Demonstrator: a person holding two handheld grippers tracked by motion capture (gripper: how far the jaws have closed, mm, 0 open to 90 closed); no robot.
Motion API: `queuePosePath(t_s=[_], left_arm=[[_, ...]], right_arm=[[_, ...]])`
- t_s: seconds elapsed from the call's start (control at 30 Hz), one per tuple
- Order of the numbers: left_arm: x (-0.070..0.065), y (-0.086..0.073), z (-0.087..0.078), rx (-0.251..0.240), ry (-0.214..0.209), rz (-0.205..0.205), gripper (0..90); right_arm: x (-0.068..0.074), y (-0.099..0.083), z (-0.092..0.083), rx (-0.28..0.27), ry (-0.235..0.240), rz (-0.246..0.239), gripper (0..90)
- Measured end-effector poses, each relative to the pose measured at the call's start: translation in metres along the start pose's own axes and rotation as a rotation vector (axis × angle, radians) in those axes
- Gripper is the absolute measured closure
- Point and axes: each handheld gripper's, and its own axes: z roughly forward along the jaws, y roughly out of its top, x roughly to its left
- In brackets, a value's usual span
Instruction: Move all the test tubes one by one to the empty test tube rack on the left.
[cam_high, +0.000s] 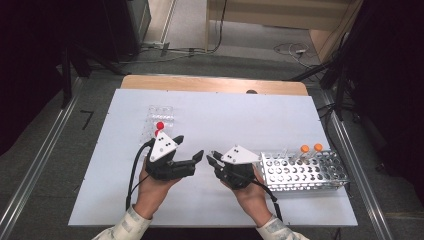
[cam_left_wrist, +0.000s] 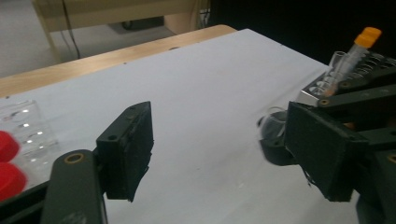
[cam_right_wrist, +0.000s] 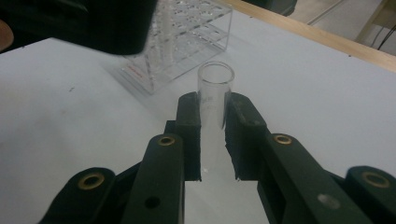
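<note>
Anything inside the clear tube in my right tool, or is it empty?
Looking into the open mouth of the clear tube, uncapped and clamped in the right tool, nothing shows in the upper part. The tool's pads cover its lower sides, so the bottom stays unconfirmed.

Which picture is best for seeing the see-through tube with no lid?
The right gripper view. There the clear tube stands close up, open mouth on top, clamped between the right gripper pads. The left gripper view gives only a blurred rim beside a jaw. In the high view it is too small to tell.
</note>
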Motion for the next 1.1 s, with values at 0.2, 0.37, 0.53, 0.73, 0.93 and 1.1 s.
queuePosePath(t_s=[0.2, 0.37, 0.53, 0.73, 0.93, 1.1], left_arm=[[-0.006, -0.003, 0.004, 0.005, -0.087, -0.007, 44.4], [-0.006, -0.005, 0.006, 0.016, -0.118, -0.013, 56.0], [-0.006, -0.006, 0.007, 0.014, -0.126, -0.014, 64.1], [-0.007, -0.006, 0.007, 0.018, -0.144, -0.019, 72.2], [-0.007, -0.007, 0.008, 0.018, -0.142, -0.019, 74.2], [-0.005, -0.007, 0.007, 0.016, -0.143, -0.024, 76.2]], right_arm=[[0.010, 0.003, 0.002, -0.004, 0.024, -0.021, 73.4], [0.015, 0.004, 0.002, -0.009, 0.034, -0.032, 73.4], [0.017, 0.004, 0.001, -0.010, 0.037, -0.037, 73.4], [0.016, 0.004, 0.001, -0.016, 0.035, -0.042, 73.4], [0.017, 0.003, 0.001, -0.015, 0.029, -0.049, 73.4], [0.017, 0.003, 0.001, -0.020, 0.038, -0.047, 72.5]])
